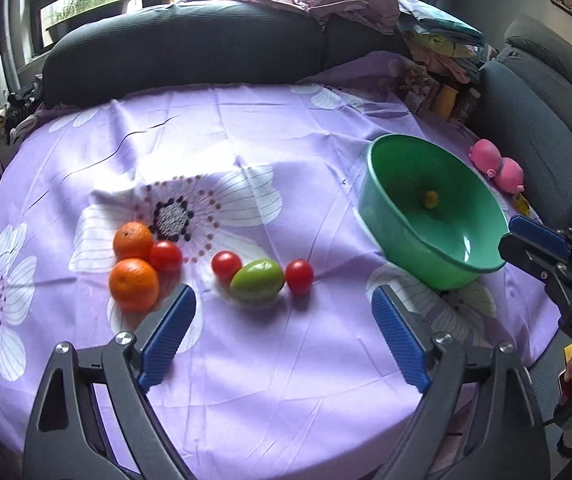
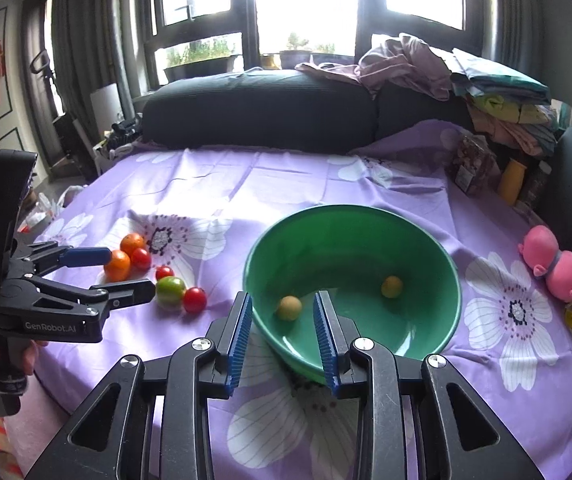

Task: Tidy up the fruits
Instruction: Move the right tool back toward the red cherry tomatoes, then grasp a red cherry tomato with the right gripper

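A green bowl stands on the purple flowered cloth and holds two small yellow fruits. On the cloth lie two oranges, three red tomatoes and a green fruit. My left gripper is open and empty, just in front of the green fruit; it also shows in the right wrist view. My right gripper is open and empty over the bowl's near rim, and shows in the left wrist view.
A pink toy pig lies right of the bowl. A dark sofa with piled clothes stands behind the table. Jars and a yellow bottle stand at the back right.
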Motion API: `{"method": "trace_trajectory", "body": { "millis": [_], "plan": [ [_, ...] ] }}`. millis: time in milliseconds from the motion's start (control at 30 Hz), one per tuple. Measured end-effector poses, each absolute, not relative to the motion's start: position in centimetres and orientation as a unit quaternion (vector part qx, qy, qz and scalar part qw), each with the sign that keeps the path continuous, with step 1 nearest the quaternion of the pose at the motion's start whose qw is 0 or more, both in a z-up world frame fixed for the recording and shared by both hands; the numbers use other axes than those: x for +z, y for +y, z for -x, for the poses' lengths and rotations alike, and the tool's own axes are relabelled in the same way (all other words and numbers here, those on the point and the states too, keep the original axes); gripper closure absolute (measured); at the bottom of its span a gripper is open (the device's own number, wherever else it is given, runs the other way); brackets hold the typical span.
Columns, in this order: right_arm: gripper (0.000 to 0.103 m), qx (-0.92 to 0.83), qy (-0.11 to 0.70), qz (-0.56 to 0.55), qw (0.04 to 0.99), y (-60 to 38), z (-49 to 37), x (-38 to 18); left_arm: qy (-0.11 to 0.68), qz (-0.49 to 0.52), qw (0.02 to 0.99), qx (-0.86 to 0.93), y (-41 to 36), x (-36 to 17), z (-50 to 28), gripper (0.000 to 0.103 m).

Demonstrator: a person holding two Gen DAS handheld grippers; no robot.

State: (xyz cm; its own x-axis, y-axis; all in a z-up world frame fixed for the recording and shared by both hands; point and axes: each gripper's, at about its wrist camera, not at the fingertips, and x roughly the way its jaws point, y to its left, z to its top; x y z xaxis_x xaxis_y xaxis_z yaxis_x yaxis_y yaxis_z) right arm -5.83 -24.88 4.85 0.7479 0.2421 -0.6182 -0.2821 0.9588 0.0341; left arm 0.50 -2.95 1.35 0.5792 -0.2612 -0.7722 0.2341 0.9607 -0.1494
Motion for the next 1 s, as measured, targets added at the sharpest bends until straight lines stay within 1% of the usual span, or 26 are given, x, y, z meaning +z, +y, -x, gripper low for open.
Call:
{"method": "trace_trajectory", "body": {
  "millis": [100,333,533,700,800,867,1000],
  "plan": [
    [0.066,0.170,0.335,0.031,0.926,-23.6,6.1,4.4,0.439,0.015,0.890,-0.124,-1.2,1.0,0.8,0.013],
    [0.066,0.220,0.363,0.041,0.905,-20.4,6.4,2.7,0.451,0.016,0.887,-0.101,2.7,-0.7,3.3,0.013],
    [0.066,0.258,0.395,0.035,0.881,-17.9,5.9,0.8,0.460,0.053,0.881,-0.098,5.3,-2.1,4.4,0.014],
    [0.066,0.285,0.423,0.026,0.860,-15.8,5.0,-0.9,0.459,0.095,0.877,-0.105,6.6,-2.4,3.8,0.015],
    [0.066,0.303,0.437,0.016,0.847,-14.9,4.4,-1.6,0.461,0.111,0.874,-0.107,7.2,-2.5,2.9,0.017],
    [0.066,0.306,0.439,0.014,0.845,-14.4,3.9,-1.8,0.460,0.103,0.876,-0.104,7.2,-2.5,2.4,0.022],
    [0.066,0.264,0.440,0.037,0.858,-14.1,2.3,-2.3,0.465,0.085,0.874,-0.112,6.7,-3.0,1.3,0.025]
  ]
}}
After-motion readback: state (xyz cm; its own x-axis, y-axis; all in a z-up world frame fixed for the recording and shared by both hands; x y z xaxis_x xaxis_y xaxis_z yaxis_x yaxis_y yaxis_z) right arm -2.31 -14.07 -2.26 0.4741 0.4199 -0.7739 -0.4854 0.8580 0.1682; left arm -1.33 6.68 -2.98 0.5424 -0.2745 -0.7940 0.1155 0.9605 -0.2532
